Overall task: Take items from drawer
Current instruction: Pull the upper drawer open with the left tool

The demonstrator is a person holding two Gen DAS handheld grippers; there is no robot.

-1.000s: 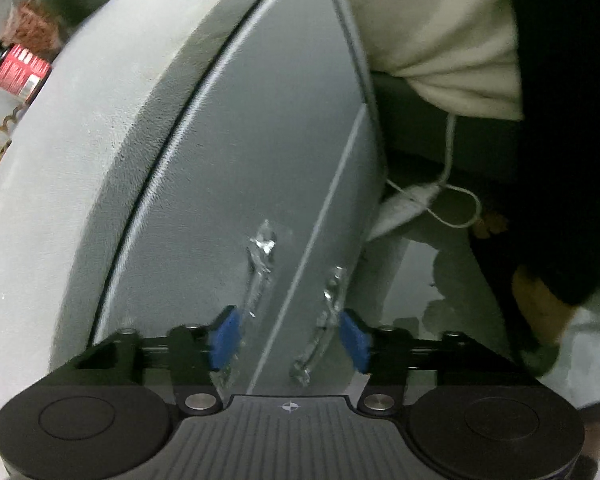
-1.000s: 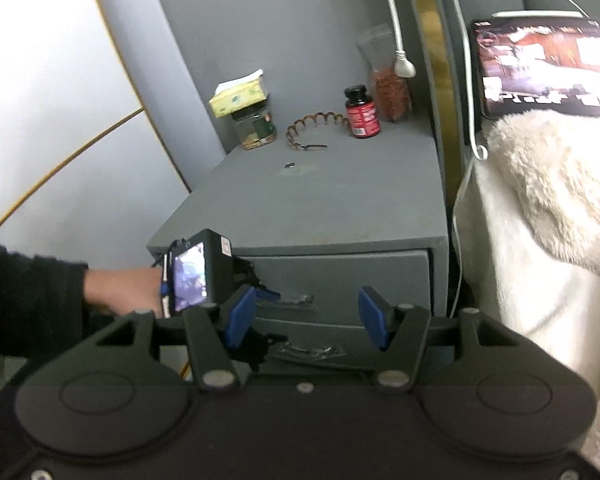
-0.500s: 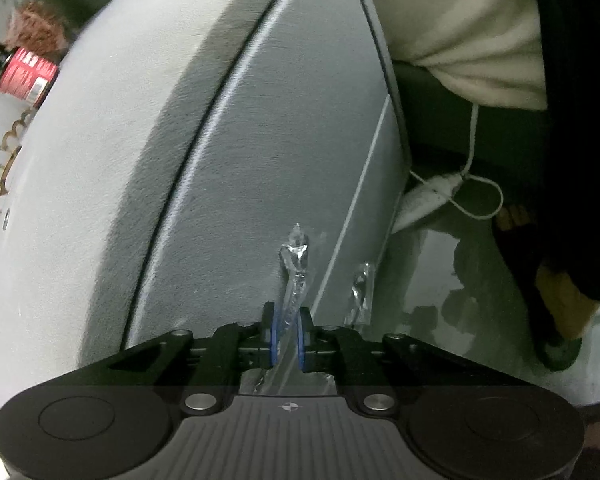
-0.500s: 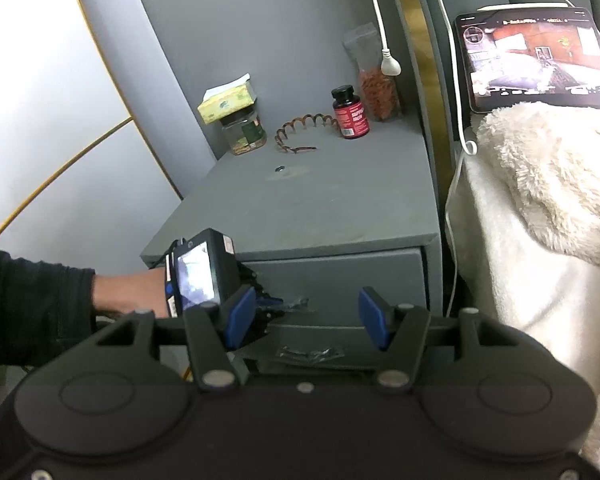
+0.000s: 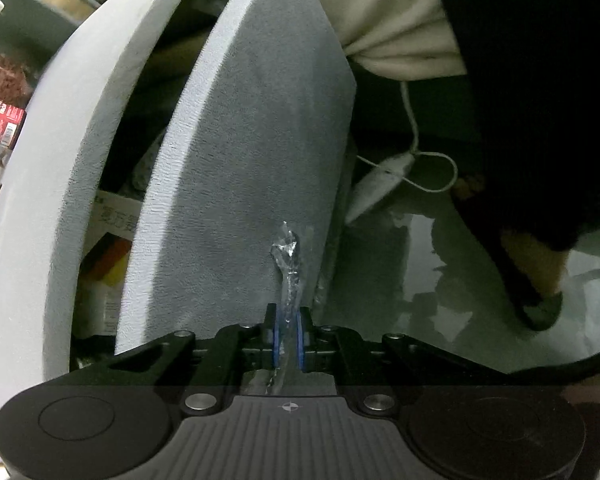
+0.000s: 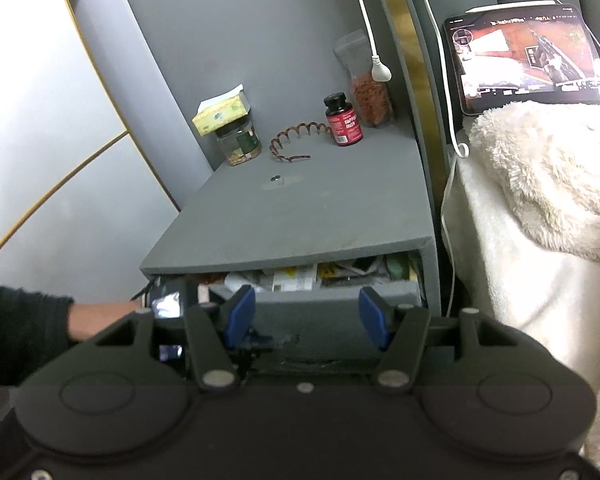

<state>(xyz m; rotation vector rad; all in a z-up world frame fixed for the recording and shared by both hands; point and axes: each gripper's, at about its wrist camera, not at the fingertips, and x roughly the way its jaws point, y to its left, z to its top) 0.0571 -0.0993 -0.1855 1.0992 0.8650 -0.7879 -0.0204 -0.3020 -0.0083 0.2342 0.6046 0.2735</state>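
**Top drawer part-way out, left gripper clamped on its handle**

While the left gripper [image 5: 287, 340] has its blue pads pressed together on the handle [image 5: 288, 268] of the top drawer [image 6: 332, 300], the right gripper [image 6: 306, 316] hangs in front of the nightstand [image 6: 300, 216] with its jaws wide apart and nothing between them. In the right wrist view the drawer stands partly out from under the grey top, and a strip of its contents shows in the gap: papers and packets [image 6: 296, 276], crumpled and overlapping, running from about 10 o'clock to 2 o'clock above the right gripper. The left wrist view shows the same gap at 9 o'clock of the drawer front, with a printed box [image 5: 108, 240] lying inside.

The handle looks thin and is wrapped in glossy film, so it may be slippery; the grip sits low on it, close to the drawer face. The drawer itself appears stiff and well filled, so it probably drags somewhat on its runners.

The items inside seem light and soft or flimsy: paper will bend and slide, packets will crumple. A pinch on an upstanding edge or corner would hold better than a flat face. The box looks stiffer and could be taken across its narrow side. The opening is narrow as it stands, leaving little room for open jaws to reach in.

On top at 12 o'clock stand a red bottle [image 6: 343, 120], a jar [image 6: 238, 144] and a hairband [image 6: 300, 144].
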